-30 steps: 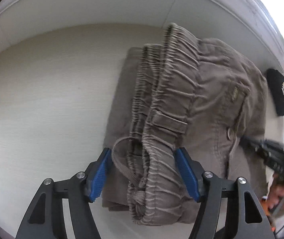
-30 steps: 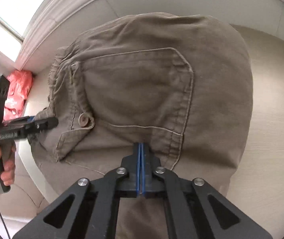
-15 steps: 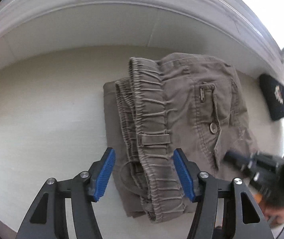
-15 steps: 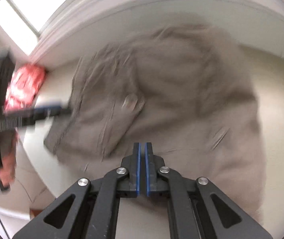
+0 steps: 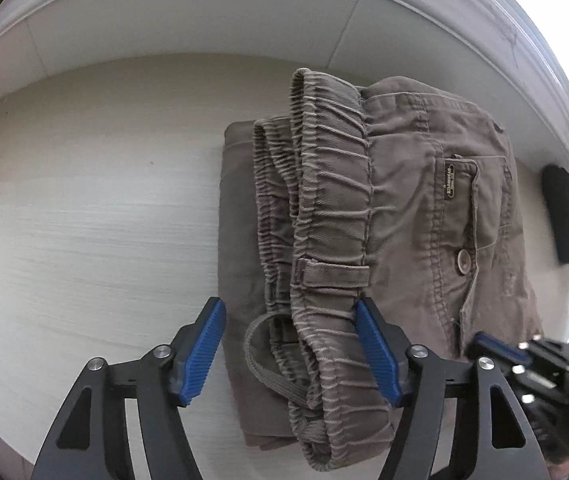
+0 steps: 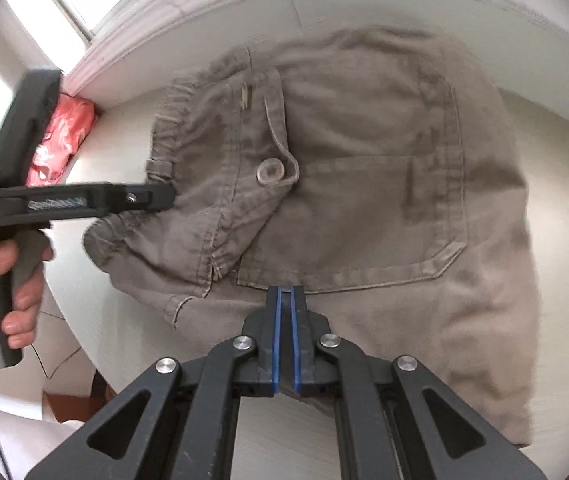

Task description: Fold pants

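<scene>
Brown pants lie folded into a compact stack on the pale table, close to the white wall. In the left wrist view the elastic waistband runs near-to-far, long axis toward the wall, with the waistband edge on the left of the stack and the buttoned pocket on the right. Left gripper hovers over the near waistband end, jaws opening, cloth between the blue pads but not pinched. Right gripper is fully closed over the pants' near edge; its pads appear to grip nothing. A hand holds the left tool's handle. Black cloth and a red packet sit by the wall.
</scene>
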`<state>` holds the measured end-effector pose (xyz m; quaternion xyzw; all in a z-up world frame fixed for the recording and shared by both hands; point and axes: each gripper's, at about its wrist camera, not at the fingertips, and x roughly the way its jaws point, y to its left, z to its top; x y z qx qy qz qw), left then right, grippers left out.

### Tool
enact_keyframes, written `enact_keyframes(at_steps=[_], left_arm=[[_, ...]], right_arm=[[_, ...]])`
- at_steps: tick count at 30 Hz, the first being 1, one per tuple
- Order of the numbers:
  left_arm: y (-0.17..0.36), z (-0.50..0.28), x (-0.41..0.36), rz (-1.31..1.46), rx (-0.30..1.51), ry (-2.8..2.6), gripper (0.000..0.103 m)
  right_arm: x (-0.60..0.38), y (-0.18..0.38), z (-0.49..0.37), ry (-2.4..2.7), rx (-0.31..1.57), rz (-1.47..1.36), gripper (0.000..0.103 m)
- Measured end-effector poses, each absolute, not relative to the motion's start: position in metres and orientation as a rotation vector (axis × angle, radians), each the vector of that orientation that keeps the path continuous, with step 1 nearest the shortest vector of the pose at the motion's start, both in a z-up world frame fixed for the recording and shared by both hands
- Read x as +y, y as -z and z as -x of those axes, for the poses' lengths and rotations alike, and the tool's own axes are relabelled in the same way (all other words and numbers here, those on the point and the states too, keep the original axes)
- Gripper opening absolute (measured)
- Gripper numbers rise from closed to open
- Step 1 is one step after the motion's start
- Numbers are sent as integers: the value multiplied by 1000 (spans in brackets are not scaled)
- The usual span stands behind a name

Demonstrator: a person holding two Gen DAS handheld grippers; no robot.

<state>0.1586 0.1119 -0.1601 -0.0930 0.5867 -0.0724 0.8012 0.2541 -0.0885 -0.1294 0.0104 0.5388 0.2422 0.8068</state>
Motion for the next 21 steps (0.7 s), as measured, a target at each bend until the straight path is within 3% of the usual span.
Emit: enact_keyframes(at_steps=[3,17,21], left_arm=[[164,-158,117,202,1252,153,75],[178,-149,85,136,1278,189,75],[161,-158,79,140,1259,182,62]], right_arm=[[-91,128,-257,-453,1102,6,1],[-111,150,-252,-516,1218,-35,1],[-87,136,-257,-504,1184,66,0]])
